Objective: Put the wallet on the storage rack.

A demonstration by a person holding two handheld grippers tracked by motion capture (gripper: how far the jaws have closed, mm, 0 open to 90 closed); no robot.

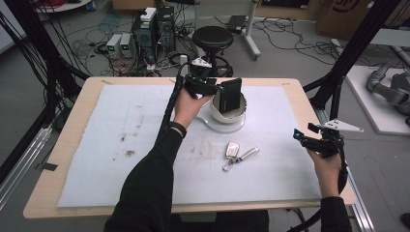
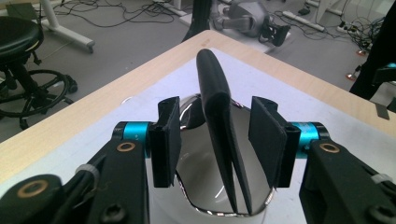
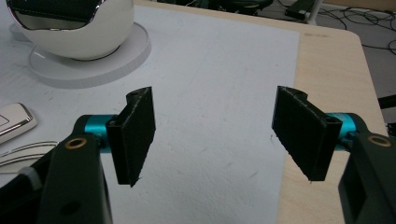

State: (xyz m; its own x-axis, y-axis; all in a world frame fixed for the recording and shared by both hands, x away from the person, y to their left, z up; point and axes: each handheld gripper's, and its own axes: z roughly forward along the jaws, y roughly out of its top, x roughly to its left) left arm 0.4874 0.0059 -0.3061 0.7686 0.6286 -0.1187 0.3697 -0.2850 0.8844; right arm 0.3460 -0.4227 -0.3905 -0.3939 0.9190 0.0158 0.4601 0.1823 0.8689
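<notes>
A black wallet (image 1: 228, 94) stands on edge in a white bowl (image 1: 227, 116) with a chrome rim, at the back middle of the mat. My left gripper (image 1: 217, 89) reaches it from the left. In the left gripper view the wallet (image 2: 215, 88) rises between the two pads (image 2: 168, 140) with a gap on each side, so my left gripper (image 2: 218, 140) is open around it. The bowl (image 2: 196, 177) lies below the jaws. At the table's right edge my right gripper (image 1: 303, 136) hovers, and in its own view the right gripper (image 3: 215, 135) is wide open with nothing between its jaws.
A silver key fob (image 1: 232, 150) with a key ring (image 1: 246, 155) lies on the white mat (image 1: 125, 159) in front of the bowl. The fob (image 3: 11, 122) and the bowl (image 3: 79, 32) show in the right gripper view. A black stool (image 1: 212, 37) stands behind the wooden table (image 1: 72, 121).
</notes>
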